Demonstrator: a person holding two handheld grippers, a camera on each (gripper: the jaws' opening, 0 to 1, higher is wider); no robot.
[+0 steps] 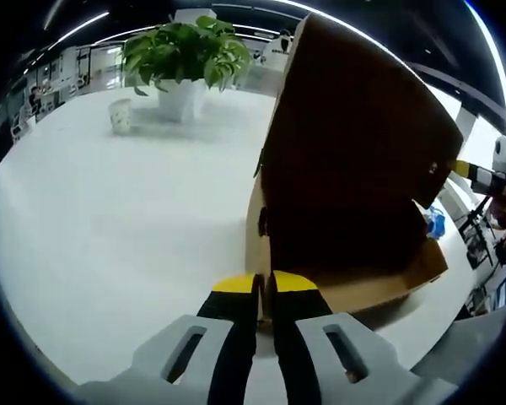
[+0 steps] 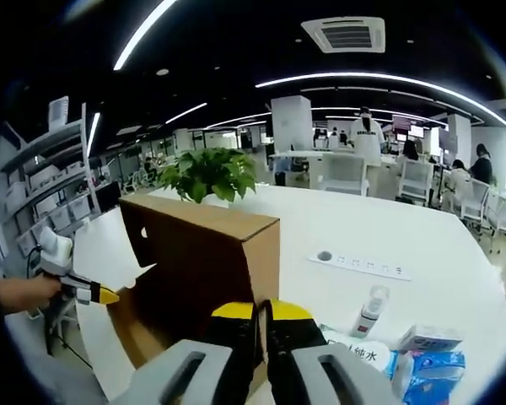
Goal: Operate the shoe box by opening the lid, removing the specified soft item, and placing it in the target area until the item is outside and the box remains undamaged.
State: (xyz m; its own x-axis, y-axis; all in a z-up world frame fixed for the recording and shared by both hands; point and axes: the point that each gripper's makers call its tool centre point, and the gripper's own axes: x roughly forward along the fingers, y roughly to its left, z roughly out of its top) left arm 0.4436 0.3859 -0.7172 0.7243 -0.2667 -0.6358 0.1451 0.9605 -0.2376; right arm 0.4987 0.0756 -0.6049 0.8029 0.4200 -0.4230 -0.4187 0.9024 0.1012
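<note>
On the white table (image 1: 110,236), the brown cardboard shoe box (image 1: 354,278) sits with its lid (image 1: 354,126) raised nearly upright, the dark inner face turned toward the left gripper view. In that view the left gripper (image 1: 264,283) has its yellow-tipped jaws pressed close together at the box's near wall; whether a thin edge of cardboard sits between them cannot be told. The other gripper (image 1: 476,175) reaches in from the right edge, its yellow tip at the lid's far corner, with a hand behind it.

In the right gripper view, the right gripper (image 2: 263,310) shows its jaws clenched together right against the box (image 2: 211,270); the pictures do not settle whether they pinch it. The left gripper (image 2: 88,291) enters from the left, held by a hand (image 2: 17,295), its tip at the cardboard flap. The soft item is not discernible inside the box.

A potted green plant (image 1: 185,55) and a paper cup (image 1: 120,115) stand well apart from the box. Near the right gripper lie a small spray bottle (image 2: 367,310), a tissue pack (image 2: 363,354), and a white power strip (image 2: 360,266).
</note>
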